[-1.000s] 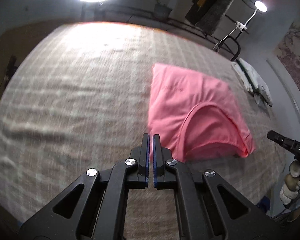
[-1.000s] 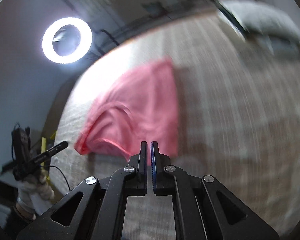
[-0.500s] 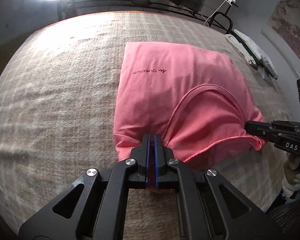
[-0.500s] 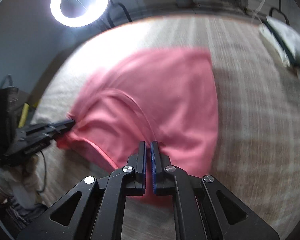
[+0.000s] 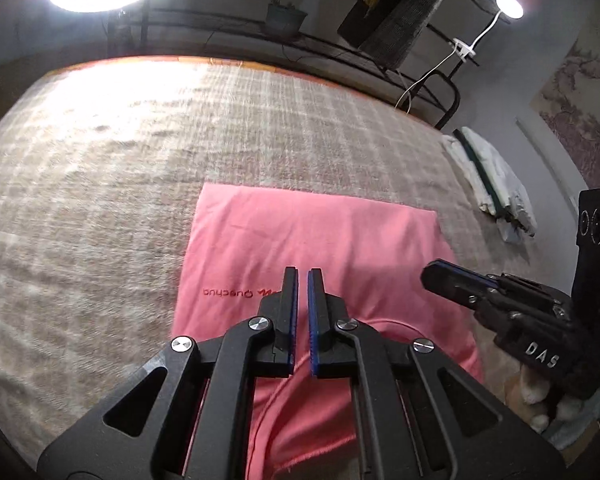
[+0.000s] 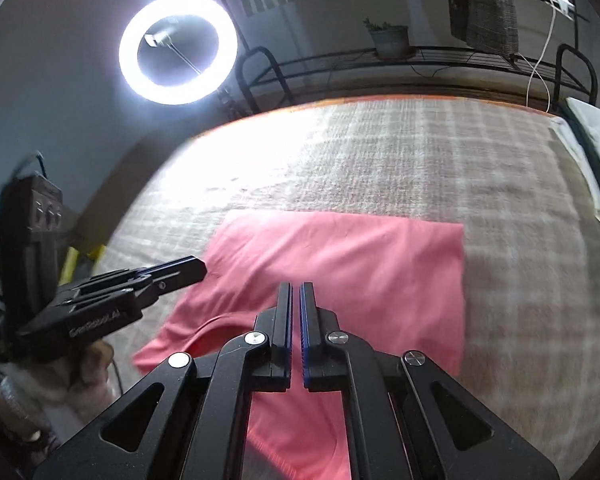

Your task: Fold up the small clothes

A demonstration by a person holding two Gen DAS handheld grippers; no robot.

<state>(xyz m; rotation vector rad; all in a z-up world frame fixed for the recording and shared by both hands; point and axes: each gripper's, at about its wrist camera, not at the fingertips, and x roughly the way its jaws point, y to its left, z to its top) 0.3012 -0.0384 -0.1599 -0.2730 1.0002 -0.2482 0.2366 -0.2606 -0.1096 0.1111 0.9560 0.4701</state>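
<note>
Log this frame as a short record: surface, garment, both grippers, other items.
surface: plaid blanket on a bed
garment: pink shirt, lying on the blanket, printed logo showing
left gripper: shut, over the shirt
right gripper: shut, over the shirt
other items: folded white cloth at the blanket's far right; ring light lit

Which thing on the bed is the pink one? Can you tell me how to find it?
Look at the big bed with the beige checked blanket. Near its front edge lies a flat pink T-shirt. It is the only bright pink thing there, with small dark red writing on it, unlike the pale folded white cloth at the bed's far side.
</note>
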